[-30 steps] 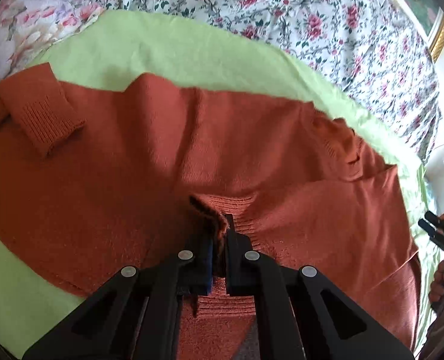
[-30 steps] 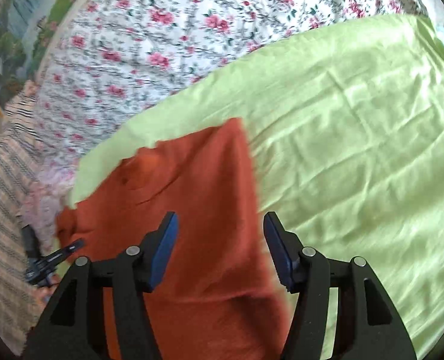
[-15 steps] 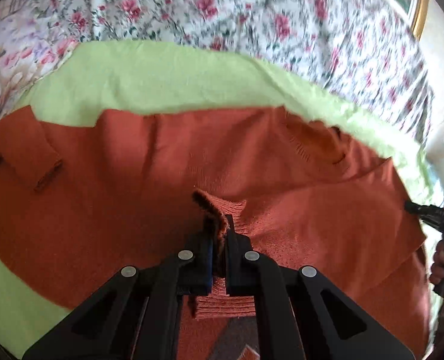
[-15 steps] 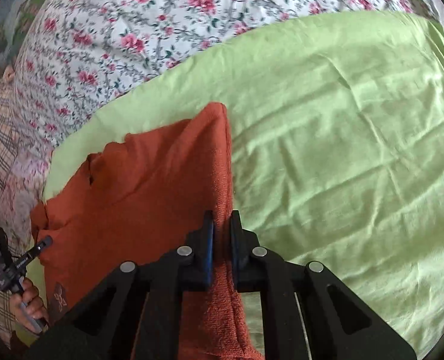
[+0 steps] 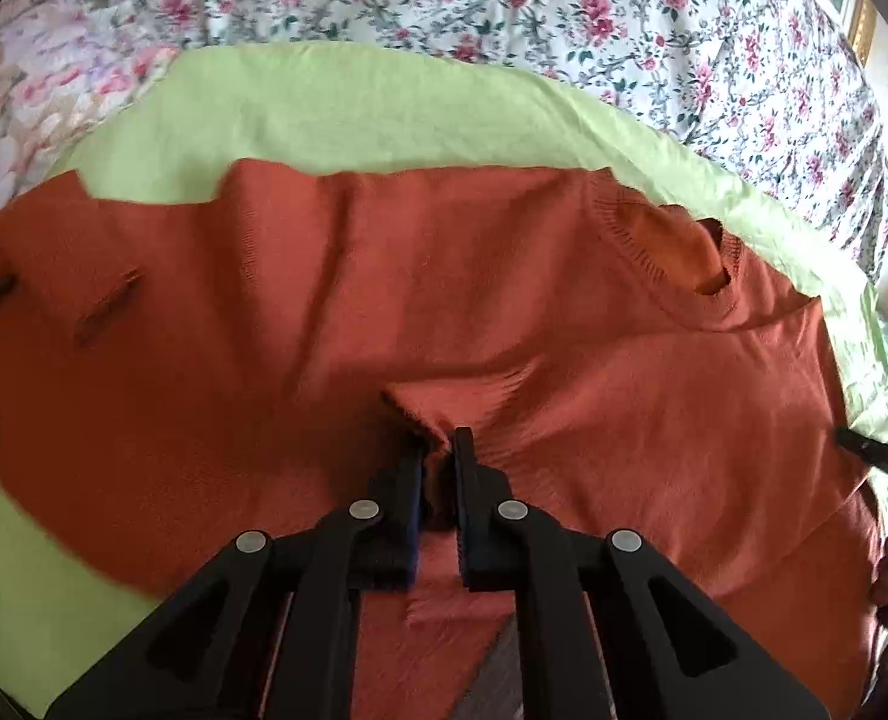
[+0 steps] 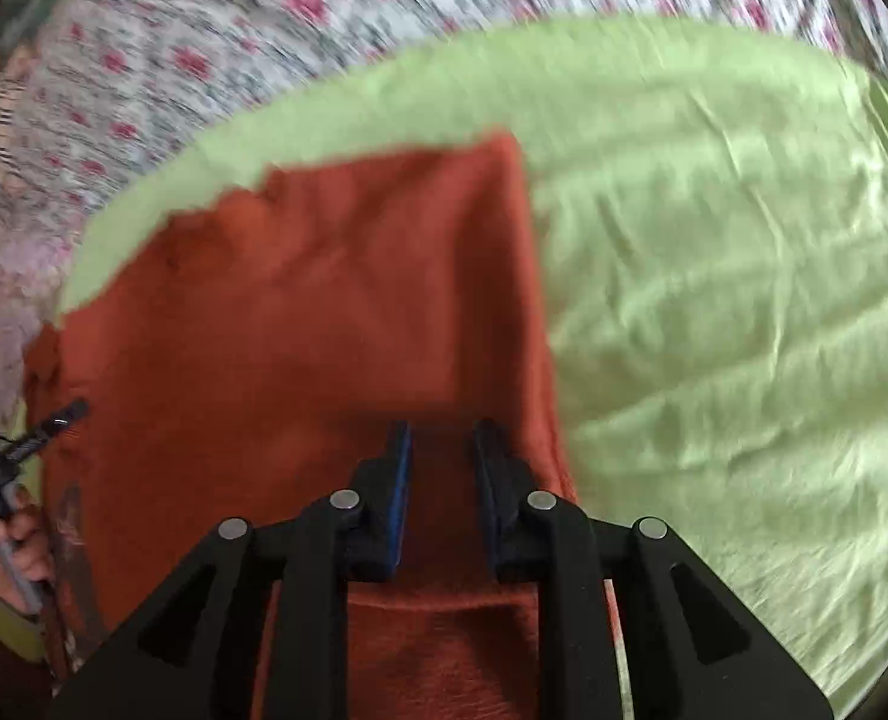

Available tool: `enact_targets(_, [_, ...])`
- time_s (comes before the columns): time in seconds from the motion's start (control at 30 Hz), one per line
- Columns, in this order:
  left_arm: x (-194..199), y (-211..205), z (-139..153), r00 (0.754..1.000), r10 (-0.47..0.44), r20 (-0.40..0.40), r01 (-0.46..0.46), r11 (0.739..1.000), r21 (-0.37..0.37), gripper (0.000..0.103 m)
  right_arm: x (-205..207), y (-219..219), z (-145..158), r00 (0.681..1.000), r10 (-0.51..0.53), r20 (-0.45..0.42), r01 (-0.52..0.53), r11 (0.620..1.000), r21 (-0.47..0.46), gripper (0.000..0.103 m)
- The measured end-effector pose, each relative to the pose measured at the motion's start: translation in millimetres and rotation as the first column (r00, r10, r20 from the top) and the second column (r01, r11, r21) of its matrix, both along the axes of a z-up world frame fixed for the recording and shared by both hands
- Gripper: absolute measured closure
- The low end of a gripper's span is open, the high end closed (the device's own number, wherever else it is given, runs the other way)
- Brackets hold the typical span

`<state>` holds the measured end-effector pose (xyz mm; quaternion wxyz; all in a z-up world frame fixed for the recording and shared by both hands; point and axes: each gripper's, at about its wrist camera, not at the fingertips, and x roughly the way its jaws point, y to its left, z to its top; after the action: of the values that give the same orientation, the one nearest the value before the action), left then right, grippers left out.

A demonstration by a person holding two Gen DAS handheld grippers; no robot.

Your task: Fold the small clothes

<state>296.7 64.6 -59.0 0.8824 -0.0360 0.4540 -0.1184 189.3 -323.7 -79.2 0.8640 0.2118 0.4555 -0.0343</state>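
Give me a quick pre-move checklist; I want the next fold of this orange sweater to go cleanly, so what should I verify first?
1. Left gripper pinching the sweater: ok, a ribbed edge sits between its fingers.
2. Right gripper holding fabric: not ok, jaws apart over the sweater.
3. Sweater on the green sheet: ok in these views.
4. Neckline lying flat: ok.
5. Left part free of wrinkles: not ok, creases show.
6. Right view sharp enough to judge edge alignment: cannot tell, it is blurred.
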Motion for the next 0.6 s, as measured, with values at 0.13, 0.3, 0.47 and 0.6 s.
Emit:
enact_targets(0.13, [-11.8, 36.8, 13.6, 0.998, 0.067, 0.005, -0.067, 0.998, 0.009, 0.075, -17.0, -5.7, 19.3, 0.998, -0.046, 0.038, 0.043, 0.997, 0.061, 0.064])
enact_targets(0.3, [6.6, 91.4, 32.9, 0.974, 0.227, 0.017, -0.227, 0.974, 0.013, 0.03, -43.1, 29.8, 36.0, 0.99, 0.057, 0.132, -0.075, 0.988, 0.136, 0.052])
enact_targets(0.47, [54.4, 122.3, 28.8, 0.954, 0.295, -0.056, -0.294, 0.956, 0.023, 0.025, -53.7, 65.0, 26.3, 0.986, 0.116, 0.12, -0.139, 0.968, 0.207, 0.052])
enact_targets(0.6, [96.0, 150.8, 11.0, 0.919, 0.369, -0.143, -0.373, 0.928, -0.004, 0.029, -57.2, 83.9, 21.5, 0.982, 0.161, 0.102, -0.179, 0.961, 0.21, 0.052])
